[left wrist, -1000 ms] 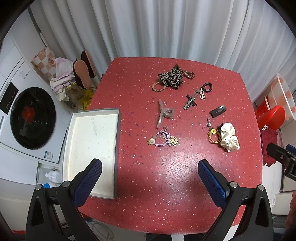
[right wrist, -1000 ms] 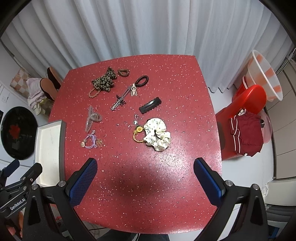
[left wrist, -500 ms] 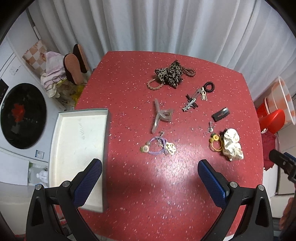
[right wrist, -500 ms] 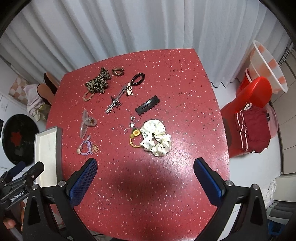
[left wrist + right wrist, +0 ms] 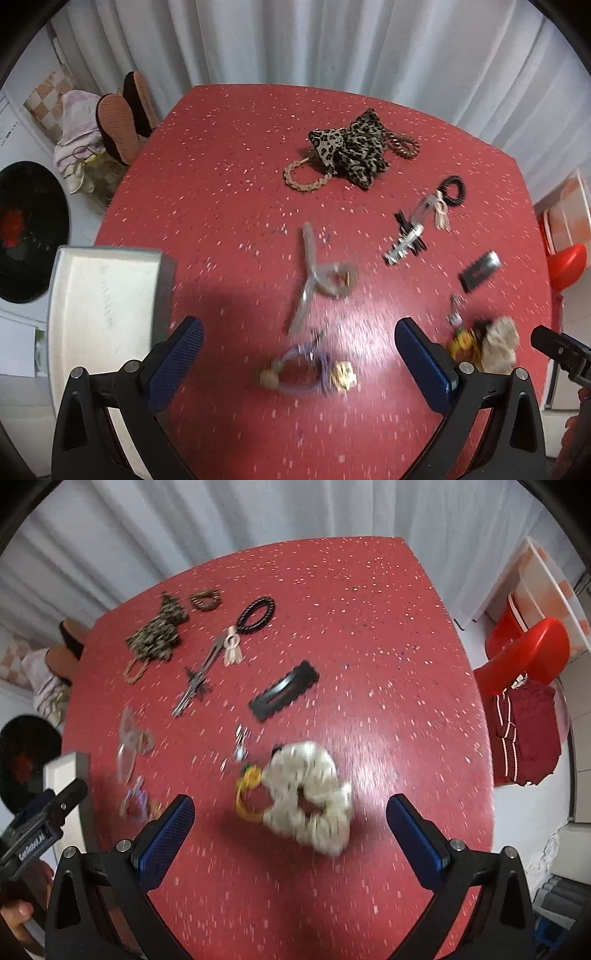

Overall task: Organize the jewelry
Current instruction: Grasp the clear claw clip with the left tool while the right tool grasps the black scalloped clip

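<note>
Hair accessories lie scattered on a red speckled table. My left gripper hangs open just above a purple hair tie with charms; a clear claw clip lies beyond it. A white tray sits at the table's left edge. My right gripper is open over a cream dotted scrunchie with a yellow tie beside it. Farther off lie a black barrette, a leopard bow, a black coil tie and a metal clip.
White curtains hang behind the table. A washing machine and slippers are to the left. A red stool with dark red cloth stands to the right. A hand holding the left gripper shows at the right wrist view's lower left.
Both grippers have dropped closer to the table and moved forward; the purple tie and the scrunchie now sit between their fingers' spans. Nothing has been picked up.
</note>
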`<control>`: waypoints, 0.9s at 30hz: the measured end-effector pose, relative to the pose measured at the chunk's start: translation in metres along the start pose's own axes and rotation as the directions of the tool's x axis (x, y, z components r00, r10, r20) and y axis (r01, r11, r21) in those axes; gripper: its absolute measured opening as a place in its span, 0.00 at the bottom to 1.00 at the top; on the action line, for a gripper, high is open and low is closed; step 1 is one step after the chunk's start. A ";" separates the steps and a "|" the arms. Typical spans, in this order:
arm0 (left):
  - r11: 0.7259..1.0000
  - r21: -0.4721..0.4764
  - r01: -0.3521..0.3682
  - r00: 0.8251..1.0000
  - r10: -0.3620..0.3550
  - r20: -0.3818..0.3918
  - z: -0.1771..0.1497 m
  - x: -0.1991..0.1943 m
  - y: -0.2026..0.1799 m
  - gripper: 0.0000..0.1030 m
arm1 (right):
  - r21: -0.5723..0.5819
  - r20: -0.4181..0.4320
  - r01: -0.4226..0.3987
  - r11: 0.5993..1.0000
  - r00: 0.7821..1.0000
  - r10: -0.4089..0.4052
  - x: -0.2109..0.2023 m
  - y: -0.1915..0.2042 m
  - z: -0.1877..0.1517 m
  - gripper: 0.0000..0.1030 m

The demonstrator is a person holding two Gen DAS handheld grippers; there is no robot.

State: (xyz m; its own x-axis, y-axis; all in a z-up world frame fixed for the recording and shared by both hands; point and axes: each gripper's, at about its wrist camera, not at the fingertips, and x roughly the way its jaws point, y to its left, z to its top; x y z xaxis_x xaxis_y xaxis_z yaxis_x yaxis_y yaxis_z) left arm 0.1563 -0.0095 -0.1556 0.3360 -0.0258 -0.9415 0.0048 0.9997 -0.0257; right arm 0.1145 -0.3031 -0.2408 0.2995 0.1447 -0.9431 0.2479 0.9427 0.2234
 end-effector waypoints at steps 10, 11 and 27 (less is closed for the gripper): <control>1.000 0.016 -0.017 1.000 0.017 -0.018 0.024 0.071 -0.014 1.00 | 0.119 -0.019 0.033 0.992 0.999 -0.031 0.070 -0.004 0.052 1.00; 1.000 0.012 -0.017 1.000 0.017 -0.022 0.025 0.075 -0.015 1.00 | 0.133 -0.022 0.037 0.990 0.999 -0.035 0.075 -0.004 0.055 1.00; 1.000 0.024 -0.015 0.999 0.016 -0.043 0.026 0.105 -0.027 0.90 | 0.080 0.036 0.189 0.979 0.981 -0.192 0.117 0.049 0.067 0.91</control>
State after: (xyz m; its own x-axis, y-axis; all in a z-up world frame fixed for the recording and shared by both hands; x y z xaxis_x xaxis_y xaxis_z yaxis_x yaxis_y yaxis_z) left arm 0.2155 -0.0387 -0.2451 0.2952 -0.0095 -0.9554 0.0220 0.9998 -0.0031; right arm 0.2231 -0.2600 -0.3241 0.2795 -0.0502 -0.9588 0.3729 0.9259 0.0602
